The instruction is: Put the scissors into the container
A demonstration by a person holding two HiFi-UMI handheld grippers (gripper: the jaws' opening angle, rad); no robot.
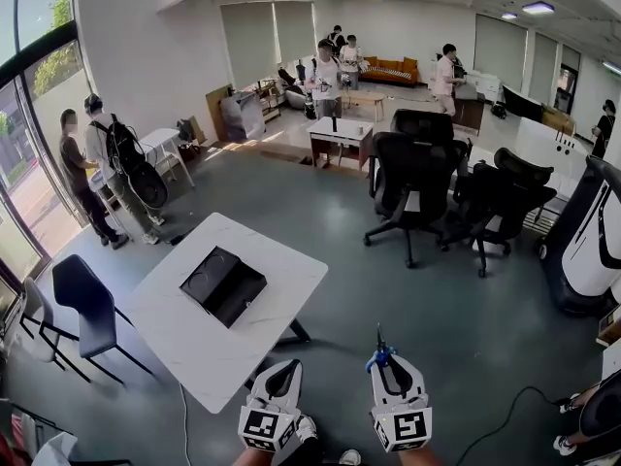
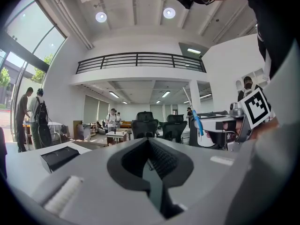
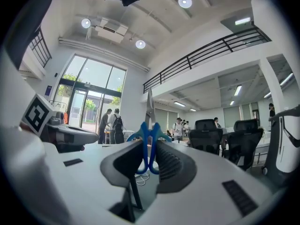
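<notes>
Right tool (image 3: 149,146) gripping scissors (image 3: 150,111) handles, container (image 1: 223,284) well apart

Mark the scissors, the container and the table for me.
scissors (image 3: 149,135), right gripper view, on the blue handles.
container (image 1: 221,284), head view, on the middle of the black box.
table (image 1: 194,343), head view, on the bare white top.

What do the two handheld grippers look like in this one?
The left gripper and right gripper are light grey moulded shells with black ribbed pads lining the jaws. Each carries a white cube printed with black square markers at its rear.
</notes>
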